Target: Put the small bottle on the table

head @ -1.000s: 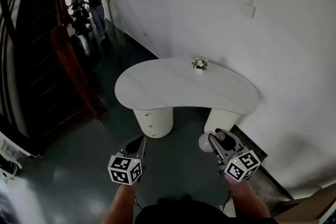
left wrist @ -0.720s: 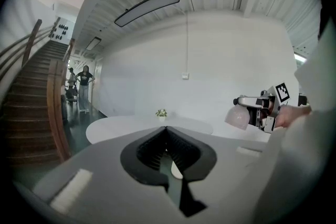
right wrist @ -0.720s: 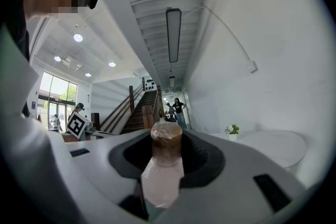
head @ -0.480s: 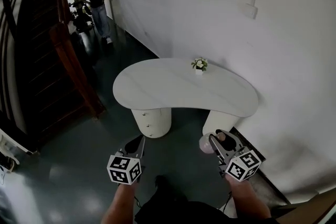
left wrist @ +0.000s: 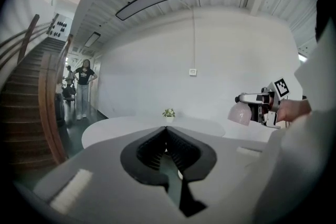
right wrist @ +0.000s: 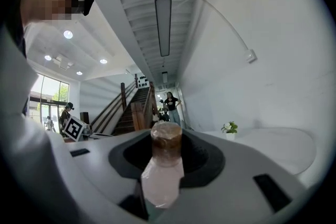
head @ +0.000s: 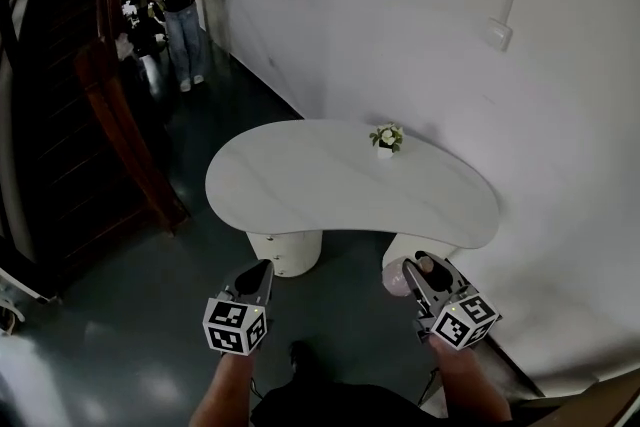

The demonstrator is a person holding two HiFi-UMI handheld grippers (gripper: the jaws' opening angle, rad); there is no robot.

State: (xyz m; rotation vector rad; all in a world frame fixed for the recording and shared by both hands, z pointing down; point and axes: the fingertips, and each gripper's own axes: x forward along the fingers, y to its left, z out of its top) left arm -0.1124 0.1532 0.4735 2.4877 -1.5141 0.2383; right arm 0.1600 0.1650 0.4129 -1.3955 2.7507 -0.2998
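A small pale pink bottle [right wrist: 162,178] with a brown cap [right wrist: 166,140] stands upright between the jaws of my right gripper [head: 420,267], which is shut on it. In the head view the bottle [head: 394,277] hangs over the floor, just short of the near edge of the white kidney-shaped table [head: 330,190]. The left gripper view shows that bottle [left wrist: 240,113] at its right. My left gripper [head: 256,275] hovers over the dark floor in front of the table. Its jaws meet at the tips with nothing between them.
A small potted plant [head: 386,137] sits near the table's far edge. Two white pedestals [head: 286,249] carry the table. A white wall [head: 560,165] runs behind and to the right. A wooden staircase [head: 110,115] rises at the left; a person [head: 181,5] stands down the corridor.
Both grippers have moved forward toward the table, the bottle still in the right one. The table now looks closer and larger in the head view.
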